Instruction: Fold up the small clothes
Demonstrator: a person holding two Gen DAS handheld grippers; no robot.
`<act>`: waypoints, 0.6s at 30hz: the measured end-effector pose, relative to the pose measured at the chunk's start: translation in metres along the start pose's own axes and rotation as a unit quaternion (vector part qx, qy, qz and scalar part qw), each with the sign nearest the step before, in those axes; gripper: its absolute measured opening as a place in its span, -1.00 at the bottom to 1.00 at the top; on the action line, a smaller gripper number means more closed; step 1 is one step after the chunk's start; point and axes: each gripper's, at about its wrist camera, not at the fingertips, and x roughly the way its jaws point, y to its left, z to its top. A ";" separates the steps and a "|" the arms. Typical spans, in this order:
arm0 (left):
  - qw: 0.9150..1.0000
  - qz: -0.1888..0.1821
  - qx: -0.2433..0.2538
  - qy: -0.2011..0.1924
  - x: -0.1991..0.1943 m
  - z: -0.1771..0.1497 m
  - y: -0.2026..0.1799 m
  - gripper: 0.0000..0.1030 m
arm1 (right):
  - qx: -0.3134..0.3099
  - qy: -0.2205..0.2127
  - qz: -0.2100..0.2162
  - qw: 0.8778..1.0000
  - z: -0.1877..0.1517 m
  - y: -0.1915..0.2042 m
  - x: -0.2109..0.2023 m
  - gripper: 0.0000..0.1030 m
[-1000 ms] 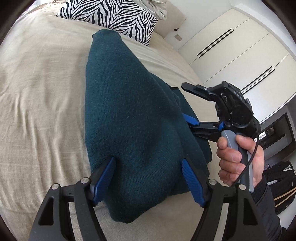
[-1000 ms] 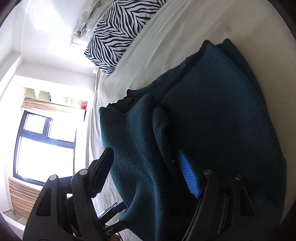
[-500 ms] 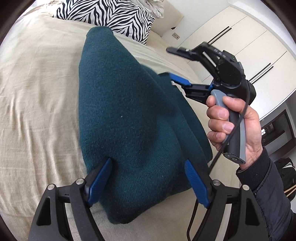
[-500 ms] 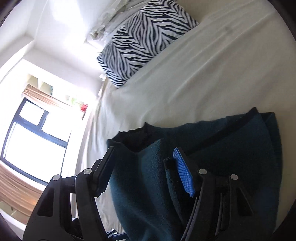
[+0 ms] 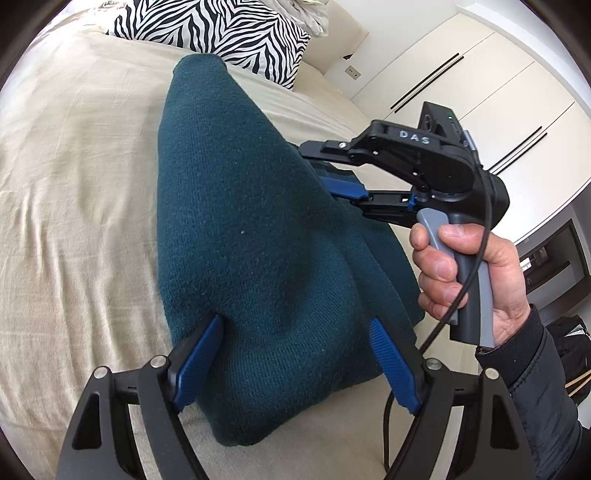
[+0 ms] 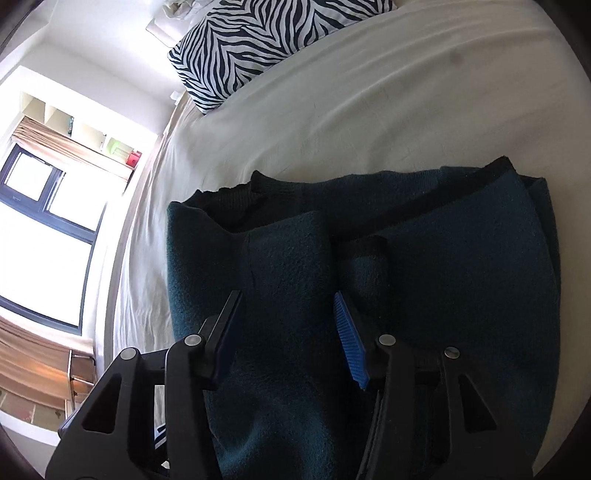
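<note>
Presently the left tongs [image 5: 295, 354] stand wide, their blue pads straddling the near, bulky end of the folded teal sweater [image 5: 240, 229]; the knit fills the gap, though whether the pads press on it cannot be told from the left wrist view. Judged from that placement, this pair steadies the near end while the other works the far side. The right tongs [image 6: 288, 328], borne by the person's hand [image 5: 465, 280], are closing over a raised ridge of the same sweater, with cloth plainly between the jaws; the pads do not yet appear to bite. The likely purpose is to gather that ridge for a further fold or for squaring the bundle.

The sweater lies on the beige bed [image 5: 74, 184], lengthwise toward the zebra-striped pillow [image 5: 221, 33]. It is a thick, fuzzy knit, doubled over into a long mound, rounded at the near end and tapering to the far one. The right wrist view shows stacked layers with a darker ribbed edge [image 6: 229, 206] exposed at the far side.
</note>
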 end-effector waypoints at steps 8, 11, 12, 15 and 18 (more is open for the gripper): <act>1.000 0.001 -0.005 -0.002 -0.004 0.001 0.007 0.61 | 0.011 -0.005 0.002 1.000 -0.002 -0.010 -0.004 -0.85; 1.000 0.000 -0.009 -0.008 -0.010 0.002 0.002 0.61 | 0.010 -0.043 0.002 0.999 -0.003 -0.008 -0.025 -0.88; 1.000 -0.003 -0.007 -0.012 -0.012 0.003 0.000 0.61 | 0.014 -0.056 0.007 0.998 -0.003 -0.010 -0.033 -0.88; 1.000 0.000 0.008 -0.018 -0.013 0.004 -0.008 0.61 | 0.023 -0.068 0.001 0.997 -0.004 -0.020 -0.046 -0.88; 1.000 0.022 0.015 0.003 0.003 0.001 -0.008 0.61 | 0.028 -0.026 -0.029 0.999 -0.010 -0.036 -0.026 -0.85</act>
